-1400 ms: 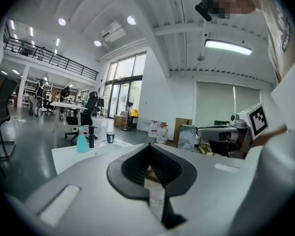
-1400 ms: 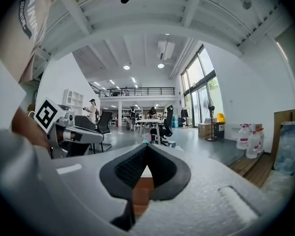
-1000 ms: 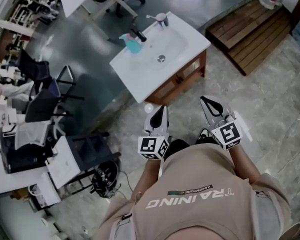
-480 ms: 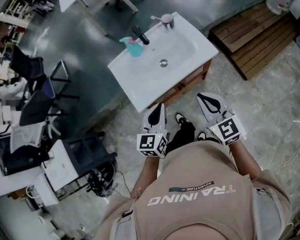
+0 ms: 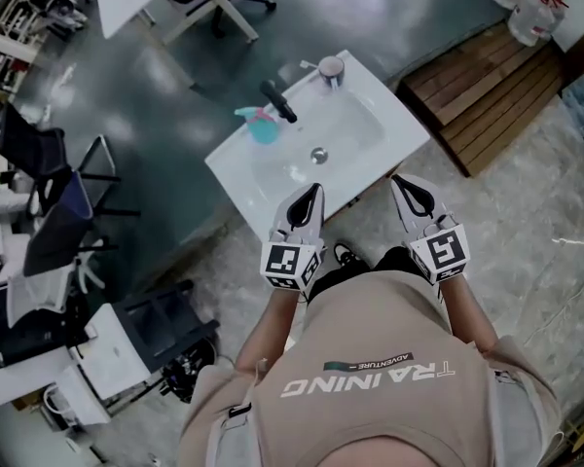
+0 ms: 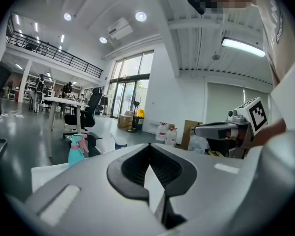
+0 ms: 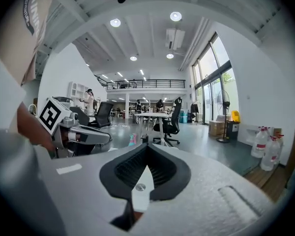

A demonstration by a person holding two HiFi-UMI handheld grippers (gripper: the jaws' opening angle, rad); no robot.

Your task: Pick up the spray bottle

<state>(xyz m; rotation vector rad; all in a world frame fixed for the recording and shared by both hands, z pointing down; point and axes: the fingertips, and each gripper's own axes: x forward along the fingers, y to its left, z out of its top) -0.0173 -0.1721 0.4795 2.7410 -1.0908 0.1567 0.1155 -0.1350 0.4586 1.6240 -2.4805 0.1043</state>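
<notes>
The spray bottle (image 5: pixel 264 126), teal with a pink trigger, stands on the back left of the white sink top (image 5: pixel 236 173), beside the black faucet (image 5: pixel 278 101). My left gripper (image 5: pixel 314 190) is shut and empty, its tips over the sink's near edge, well short of the bottle. My right gripper (image 5: pixel 397 180) is level with it on the right, also shut and empty. In the left gripper view the bottle (image 6: pixel 75 150) stands ahead to the left of the jaws (image 6: pixel 148 149), with the right gripper (image 6: pixel 221 130) at the right. The right gripper view shows the bottle (image 7: pixel 132 139) small and far ahead.
A metal cup (image 5: pixel 331 69) sits at the sink's far corner. To the right lies a wooden platform (image 5: pixel 482 81) with white jugs (image 5: pixel 526 3) behind it. Office chairs (image 5: pixel 63 197) and an equipment cart (image 5: pixel 127 343) stand at the left.
Both grippers, still shut, have come forward with the person from the floor up to the sink's near edge. The sink and bottle now sit closer in the head view.
</notes>
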